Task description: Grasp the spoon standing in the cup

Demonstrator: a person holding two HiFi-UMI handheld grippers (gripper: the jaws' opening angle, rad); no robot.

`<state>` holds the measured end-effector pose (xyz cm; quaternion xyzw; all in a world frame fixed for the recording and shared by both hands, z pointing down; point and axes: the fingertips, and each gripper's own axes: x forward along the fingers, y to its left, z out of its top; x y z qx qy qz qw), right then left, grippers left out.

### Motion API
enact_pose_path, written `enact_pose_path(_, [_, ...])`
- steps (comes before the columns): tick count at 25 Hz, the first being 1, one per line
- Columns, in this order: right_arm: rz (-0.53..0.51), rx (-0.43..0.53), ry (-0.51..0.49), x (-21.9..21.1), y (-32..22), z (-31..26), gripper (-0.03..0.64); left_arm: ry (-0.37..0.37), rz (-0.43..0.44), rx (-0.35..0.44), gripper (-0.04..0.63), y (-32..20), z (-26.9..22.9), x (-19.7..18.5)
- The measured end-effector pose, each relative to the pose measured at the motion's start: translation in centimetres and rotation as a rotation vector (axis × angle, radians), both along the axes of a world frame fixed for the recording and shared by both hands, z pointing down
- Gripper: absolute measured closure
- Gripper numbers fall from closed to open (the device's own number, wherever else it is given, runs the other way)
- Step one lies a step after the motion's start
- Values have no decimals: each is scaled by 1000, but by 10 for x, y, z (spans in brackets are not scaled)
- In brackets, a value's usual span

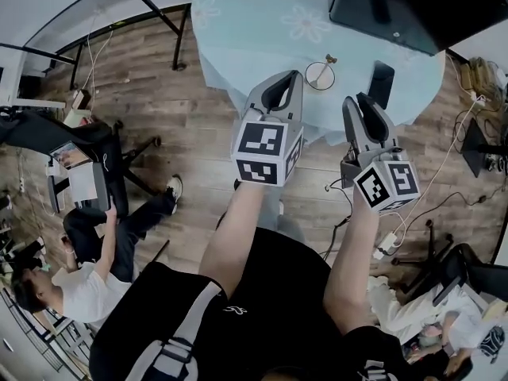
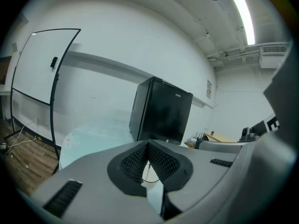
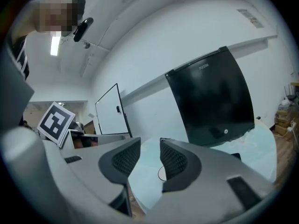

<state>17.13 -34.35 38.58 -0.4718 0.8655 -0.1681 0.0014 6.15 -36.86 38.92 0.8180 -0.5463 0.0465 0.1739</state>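
Right tool has its jaws part way apart with nothing between them. Seen along its own jaws, the right tool looks through that gap over pale cloth toward a black cabinet. Left tool has its pads meeting at the tips, closed on nothing.

Both tools hang over the near edge of the round bench. The cup sits on it just beyond them, roughly between the two lines they point along. The spoon stands upright in the cup, its handle end leaning a little to the right. A phone lies just beside the cup on that side.

I judge the step to be the approach, and the open right tool the likelier one to take the spoon. To do it well:

- Bring the gap in above the cup's rim, not level with it.
- Put one pad on each side of the handle before closing.
- Close on the upper handle, where the spoon stands clear of the cup wall.
- Steer the tool's outer side away from the phone.
- Avoid nudging the rim, since a light cup would probably slide or tip.
- Lift straight up along the handle once the pads hold.

The closed left tool is best kept back.
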Motion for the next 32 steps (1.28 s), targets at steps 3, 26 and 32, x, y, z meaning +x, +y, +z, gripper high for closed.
enact_pose_path(3, [-15, -22, 5, -7, -20, 12, 460, 2, 2, -29, 592, -16, 14, -1])
enact_pose_path(26, [-31, -225, 81, -16, -120, 130, 431, 64, 68, -198, 592, -94, 97, -10])
enact_pose_path(32, [-49, -241, 89, -23, -133, 144, 465, 74, 78, -208, 592, -112, 102, -10])
